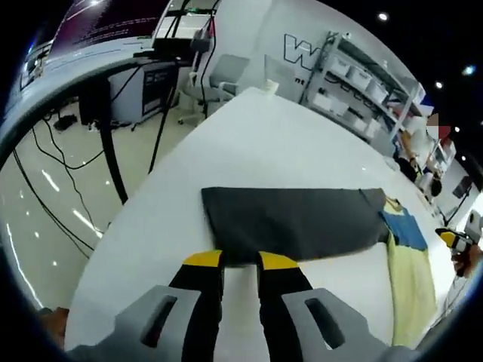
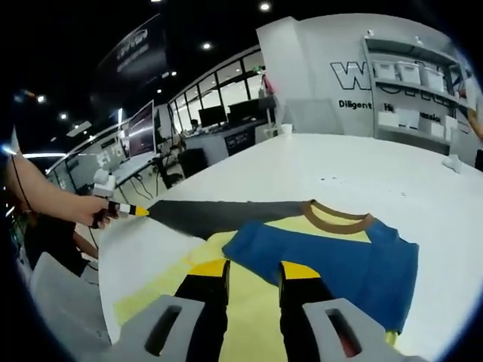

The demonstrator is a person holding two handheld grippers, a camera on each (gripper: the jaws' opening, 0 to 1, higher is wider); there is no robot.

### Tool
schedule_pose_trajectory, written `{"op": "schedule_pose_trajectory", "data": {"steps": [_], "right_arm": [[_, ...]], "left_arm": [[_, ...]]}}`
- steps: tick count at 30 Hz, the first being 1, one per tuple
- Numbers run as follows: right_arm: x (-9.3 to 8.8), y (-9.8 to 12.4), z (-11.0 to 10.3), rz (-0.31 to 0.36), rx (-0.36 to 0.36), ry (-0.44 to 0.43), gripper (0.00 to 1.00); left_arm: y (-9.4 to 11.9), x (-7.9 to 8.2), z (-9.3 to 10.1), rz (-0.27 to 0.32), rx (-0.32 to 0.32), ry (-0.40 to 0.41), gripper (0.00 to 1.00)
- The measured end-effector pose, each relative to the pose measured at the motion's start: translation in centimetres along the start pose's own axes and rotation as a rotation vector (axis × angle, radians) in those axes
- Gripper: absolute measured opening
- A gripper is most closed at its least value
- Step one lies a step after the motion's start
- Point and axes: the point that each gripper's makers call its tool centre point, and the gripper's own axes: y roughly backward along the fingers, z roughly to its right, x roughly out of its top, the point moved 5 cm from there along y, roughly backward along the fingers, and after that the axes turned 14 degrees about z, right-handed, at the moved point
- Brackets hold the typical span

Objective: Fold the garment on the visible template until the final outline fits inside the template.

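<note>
A dark grey rectangular template lies flat on the white table. The garment, yellow with a blue upper part and a brown collar, lies at the template's right end and partly overlaps it. My left gripper stands open at the template's near edge, yellow tips touching that edge. In the right gripper view the left gripper is held by a hand at the end of the template. My right gripper is open, low over the garment, with blue fabric between its tips.
The table's left edge drops to a floor with cables and a black stand. A paper cup stands at the table's far end. Shelves with bins and desks with monitors stand beyond.
</note>
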Motion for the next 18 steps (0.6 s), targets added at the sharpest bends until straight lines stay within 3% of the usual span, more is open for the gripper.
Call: {"op": "schedule_pose_trajectory", "data": {"steps": [3, 4, 6, 12, 16, 18], "right_arm": [[0.02, 0.05, 0.11, -0.001, -0.001, 0.000, 0.19], [0.06, 0.09, 0.16, 0.000, -0.003, 0.000, 0.19], [0.07, 0.16, 0.29, 0.001, -0.004, -0.001, 0.19], [0.04, 0.28, 0.59, 0.002, -0.007, -0.001, 0.19], [0.00, 0.28, 0.74, 0.002, -0.009, -0.004, 0.19], [0.02, 0.27, 0.78, 0.004, -0.008, -0.004, 0.18]], "left_arm": [[-0.09, 0.17, 0.00, -0.003, 0.012, 0.004, 0.12], [-0.01, 0.12, -0.09, -0.010, 0.022, 0.006, 0.04], [0.02, 0.40, -0.26, 0.004, 0.040, 0.011, 0.00], [0.18, 0.87, 0.42, 0.009, 0.009, 0.009, 0.00], [0.15, 0.74, -0.18, -0.008, 0.068, 0.040, 0.01], [0.09, 0.59, -0.22, -0.019, 0.071, 0.050, 0.09]]}}
